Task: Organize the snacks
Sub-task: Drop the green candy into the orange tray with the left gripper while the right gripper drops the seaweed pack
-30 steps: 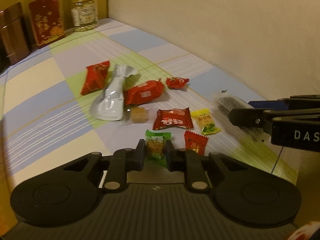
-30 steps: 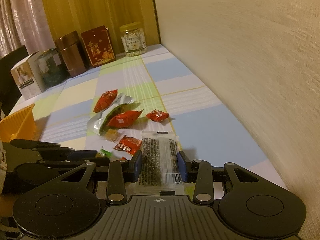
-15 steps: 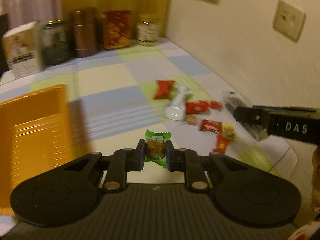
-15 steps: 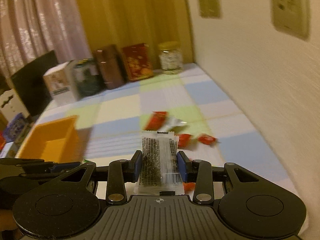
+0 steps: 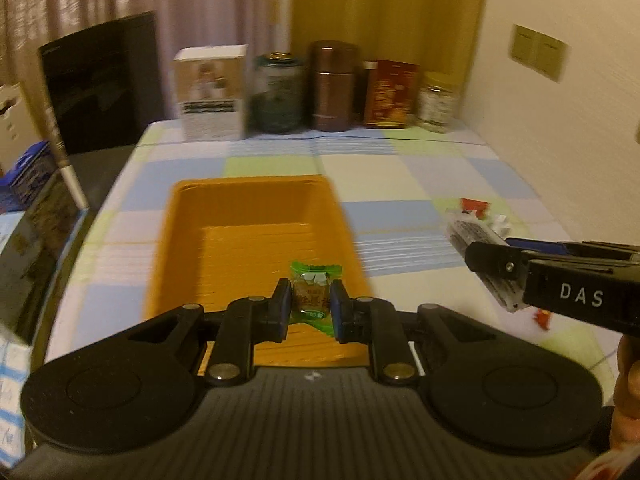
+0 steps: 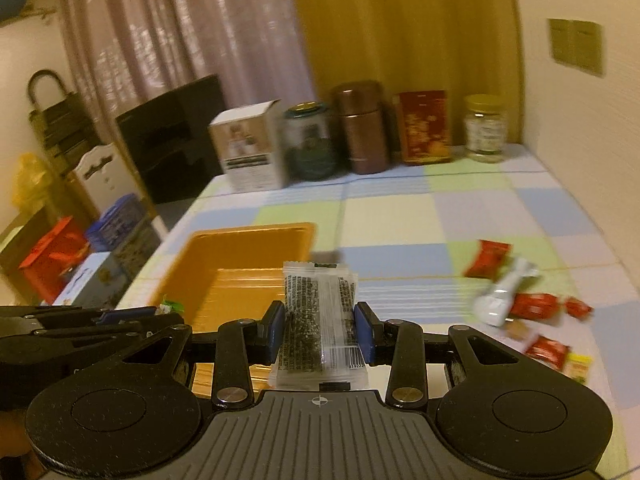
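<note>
My left gripper (image 5: 310, 300) is shut on a green-wrapped candy (image 5: 311, 294) and holds it above the near part of the orange tray (image 5: 180, 216). My right gripper (image 6: 320, 322) is shut on a clear packet of dark seeds (image 6: 320, 320), to the right of the tray (image 6: 256, 232); it also shows in the left wrist view (image 5: 486, 262). Loose snacks lie on the checked cloth at the right: red packets (image 6: 534, 306), a silver wrapper (image 6: 502, 294) and a yellow candy (image 6: 578, 366).
A white box (image 5: 212, 92), a dark jar (image 5: 276, 98), a brown canister (image 5: 332, 86), a red box (image 5: 390, 94) and a glass jar (image 5: 436, 102) stand along the table's far edge. The wall runs along the right. Boxes (image 6: 60, 256) stand off the table's left side.
Both grippers have swung left from the snack pile with their snacks still held. The orange tray has come under the left gripper, and the pile now lies far right.
</note>
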A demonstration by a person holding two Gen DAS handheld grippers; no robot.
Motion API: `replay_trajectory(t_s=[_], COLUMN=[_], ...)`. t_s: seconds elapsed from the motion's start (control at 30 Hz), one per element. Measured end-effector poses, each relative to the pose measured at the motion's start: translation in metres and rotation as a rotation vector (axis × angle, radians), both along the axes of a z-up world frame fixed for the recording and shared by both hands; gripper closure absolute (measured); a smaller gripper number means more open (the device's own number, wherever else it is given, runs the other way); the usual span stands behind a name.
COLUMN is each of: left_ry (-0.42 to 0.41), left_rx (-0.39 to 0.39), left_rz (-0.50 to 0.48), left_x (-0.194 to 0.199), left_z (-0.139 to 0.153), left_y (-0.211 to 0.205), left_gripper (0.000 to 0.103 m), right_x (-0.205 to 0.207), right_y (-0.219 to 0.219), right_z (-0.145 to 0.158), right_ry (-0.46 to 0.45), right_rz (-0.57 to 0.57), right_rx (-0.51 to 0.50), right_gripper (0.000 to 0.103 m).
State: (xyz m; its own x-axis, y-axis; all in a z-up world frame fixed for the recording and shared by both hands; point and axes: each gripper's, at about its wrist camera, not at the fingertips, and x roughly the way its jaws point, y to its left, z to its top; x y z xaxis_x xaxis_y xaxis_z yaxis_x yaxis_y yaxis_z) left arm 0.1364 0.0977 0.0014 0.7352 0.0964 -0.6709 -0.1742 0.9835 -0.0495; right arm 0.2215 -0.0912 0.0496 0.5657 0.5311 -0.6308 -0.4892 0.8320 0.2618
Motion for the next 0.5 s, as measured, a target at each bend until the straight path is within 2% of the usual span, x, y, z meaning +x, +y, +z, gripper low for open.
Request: replay_trajectory(t_s=[0.2, 0.5], left_ry=[0.011, 0.029], left_rx=[-0.021, -0.041], left_rz=[0.102, 0.169], left_x=[-0.006, 0.007], left_z=[-0.007, -0.025], left_y=[0.035, 0.055], left_gripper=[0.085, 0.085], right_x=[0.003, 0.022], right_y=[0.04, 0.079], right_z=[-0.007, -0.03], right_ry=[0.005, 0.032], right_rz=[0.063, 0.12], right_rx=[-0.016, -0.037], right_gripper=[0.065, 0.065])
